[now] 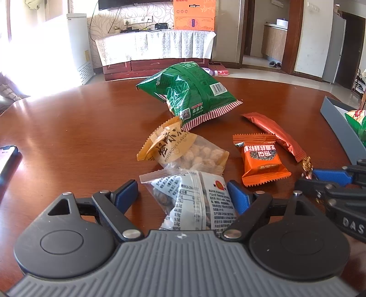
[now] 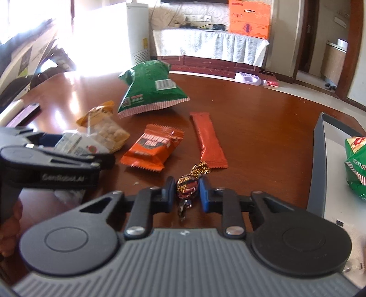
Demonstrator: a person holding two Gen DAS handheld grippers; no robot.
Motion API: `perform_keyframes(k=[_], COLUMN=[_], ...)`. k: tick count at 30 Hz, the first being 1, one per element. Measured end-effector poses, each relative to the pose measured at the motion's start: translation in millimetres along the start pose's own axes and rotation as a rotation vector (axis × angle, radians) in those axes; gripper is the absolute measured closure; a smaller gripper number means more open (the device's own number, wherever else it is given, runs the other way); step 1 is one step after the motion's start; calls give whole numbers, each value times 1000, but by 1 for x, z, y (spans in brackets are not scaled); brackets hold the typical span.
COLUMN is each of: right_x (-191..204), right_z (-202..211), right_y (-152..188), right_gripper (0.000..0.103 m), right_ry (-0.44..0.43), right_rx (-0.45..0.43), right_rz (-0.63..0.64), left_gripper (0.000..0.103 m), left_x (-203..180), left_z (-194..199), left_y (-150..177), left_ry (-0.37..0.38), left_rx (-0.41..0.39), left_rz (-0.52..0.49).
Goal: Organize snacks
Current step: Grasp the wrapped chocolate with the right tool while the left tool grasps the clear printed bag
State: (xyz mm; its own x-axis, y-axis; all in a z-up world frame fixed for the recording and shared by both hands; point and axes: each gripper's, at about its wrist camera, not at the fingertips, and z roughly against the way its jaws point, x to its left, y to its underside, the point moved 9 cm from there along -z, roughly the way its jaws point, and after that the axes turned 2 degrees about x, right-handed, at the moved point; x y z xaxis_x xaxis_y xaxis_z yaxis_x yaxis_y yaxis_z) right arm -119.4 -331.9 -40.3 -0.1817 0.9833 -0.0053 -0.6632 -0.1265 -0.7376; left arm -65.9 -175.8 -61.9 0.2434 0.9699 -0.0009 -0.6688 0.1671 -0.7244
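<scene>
Snacks lie on a round brown table (image 1: 80, 118). My left gripper (image 1: 183, 194) is open, and a clear white-label nut packet (image 1: 194, 196) lies between its blue pads without being squeezed. My right gripper (image 2: 186, 192) is shut on a small dark twist-wrapped candy (image 2: 186, 187), low over the table. Beyond are a yellow peanut packet (image 1: 180, 148), an orange square packet (image 1: 260, 160), a red-orange stick packet (image 1: 276, 134) and a big green bag (image 1: 189, 91). The right gripper (image 1: 331, 180) shows at the right edge of the left wrist view.
A grey tray (image 2: 318, 160) at the table's right side holds another green bag (image 2: 356, 164). A phone (image 1: 6, 157) lies at the left edge. Behind the table are a cloth-covered cabinet (image 1: 155, 45) and an orange box (image 1: 194, 16).
</scene>
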Motion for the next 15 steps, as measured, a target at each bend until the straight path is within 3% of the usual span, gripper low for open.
perform_keyframes(k=[6, 9, 11, 14, 15], right_x=[0, -2, -3, -2, -1], right_z=[9, 11, 10, 10, 11], right_y=[8, 10, 10, 10, 10], right_gripper=[76, 72, 70, 71, 71], right_ry=[-8, 0, 10, 15, 20], right_rx=[8, -6, -5, 7, 11], right_rz=[32, 25, 27, 35, 41], left_gripper=[15, 2, 1, 6, 15], left_x=[1, 0, 0, -1, -3], left_z=[1, 2, 3, 4, 6], left_y=[1, 5, 8, 8, 7], left_ry=[-1, 14, 19, 34, 41], left_rx=[1, 25, 26, 16, 5], left_rz=[-1, -16, -23, -30, -40])
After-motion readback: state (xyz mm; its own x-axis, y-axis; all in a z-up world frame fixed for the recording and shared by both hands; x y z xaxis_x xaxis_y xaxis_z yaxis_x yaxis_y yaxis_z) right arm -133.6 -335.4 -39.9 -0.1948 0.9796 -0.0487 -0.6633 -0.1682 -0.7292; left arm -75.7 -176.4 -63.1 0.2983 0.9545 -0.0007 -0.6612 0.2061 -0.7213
